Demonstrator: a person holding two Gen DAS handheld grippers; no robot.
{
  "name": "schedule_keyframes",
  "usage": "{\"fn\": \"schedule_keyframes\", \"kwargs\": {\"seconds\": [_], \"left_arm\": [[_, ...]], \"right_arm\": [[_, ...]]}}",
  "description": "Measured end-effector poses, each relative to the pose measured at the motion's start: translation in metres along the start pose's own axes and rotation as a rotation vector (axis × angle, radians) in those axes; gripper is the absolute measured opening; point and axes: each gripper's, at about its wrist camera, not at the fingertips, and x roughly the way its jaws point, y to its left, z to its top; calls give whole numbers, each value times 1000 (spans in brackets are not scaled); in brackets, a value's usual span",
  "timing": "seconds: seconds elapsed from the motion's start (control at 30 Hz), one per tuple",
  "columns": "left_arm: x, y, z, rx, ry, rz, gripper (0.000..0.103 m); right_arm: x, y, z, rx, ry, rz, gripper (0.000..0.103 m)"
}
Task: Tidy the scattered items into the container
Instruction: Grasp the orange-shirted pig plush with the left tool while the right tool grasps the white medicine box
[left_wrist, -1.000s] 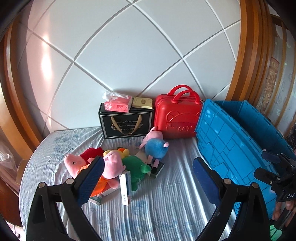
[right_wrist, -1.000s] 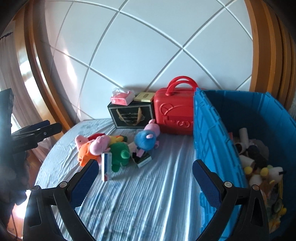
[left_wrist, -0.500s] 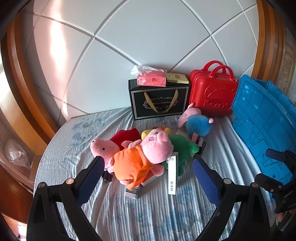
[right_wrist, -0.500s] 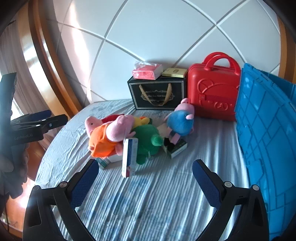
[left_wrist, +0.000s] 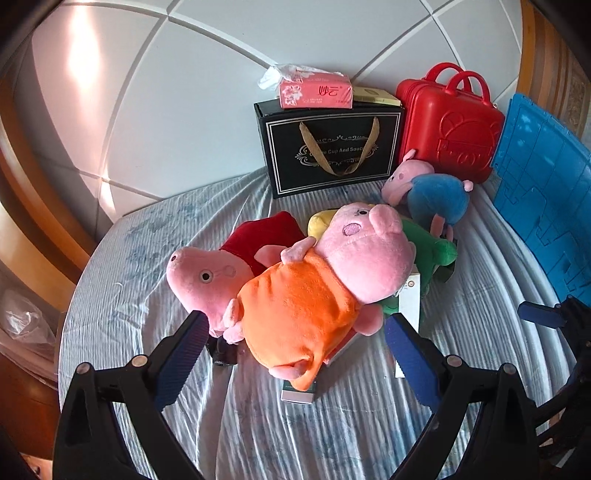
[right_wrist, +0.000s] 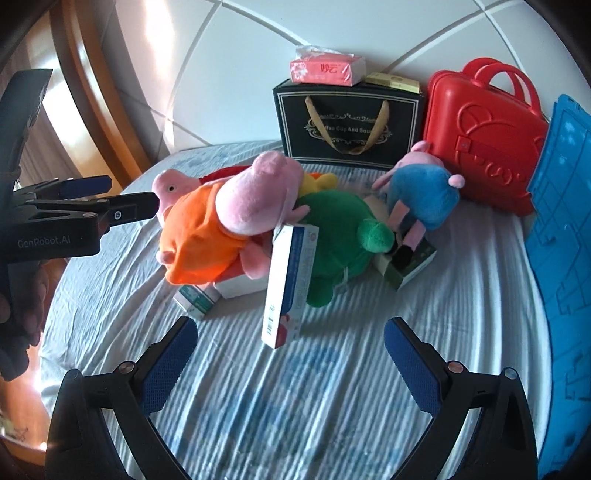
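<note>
A pile of toys lies on the striped bedsheet: an orange-dressed pink pig plush (left_wrist: 310, 295) (right_wrist: 221, 225), a red-dressed pig plush (left_wrist: 221, 266), a green plush (right_wrist: 340, 236), a blue-dressed pig plush (left_wrist: 432, 195) (right_wrist: 421, 192) and several small boxes, one a tall white box (right_wrist: 291, 280). My left gripper (left_wrist: 295, 354) is open, its fingers either side of the orange pig's lower body. My right gripper (right_wrist: 291, 365) is open, just short of the white box. The blue crate (left_wrist: 546, 206) (right_wrist: 561, 266) stands at the right.
A black gift box (left_wrist: 332, 147) with a pink tissue pack (left_wrist: 314, 92) on top and a red toy suitcase (left_wrist: 450, 122) stand against the white padded headboard. Wooden frame edges run along the left. The left gripper also shows at the left of the right wrist view (right_wrist: 92, 206).
Both grippers have moved left and closer to the toy pile. The crate has slid to the right edge of both views. Both stay open.
</note>
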Motion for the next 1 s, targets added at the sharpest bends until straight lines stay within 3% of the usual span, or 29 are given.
{"fn": "schedule_keyframes", "kwargs": {"seconds": [0.17,0.43,0.63,0.7,0.8,0.9,1.0], "left_arm": [[41,-2,-5,66,36,-13,97],[86,-18,-9,176,54,37,97],[107,-28,-6,228,74,70,97],[111,-27,-3,224,79,79,97],[117,-24,-1,215,94,89,97],[114,-22,-3,202,87,97,87],[108,-20,-6,178,73,96,78]], "right_arm": [[37,6,0,18,20,-2,103],[91,13,10,28,34,-47,102],[124,10,10,39,99,-95,77],[131,9,10,52,122,-97,55],[136,3,9,93,149,-85,43],[136,-4,9,132,171,-75,27],[132,-8,9,158,174,-79,23]]}}
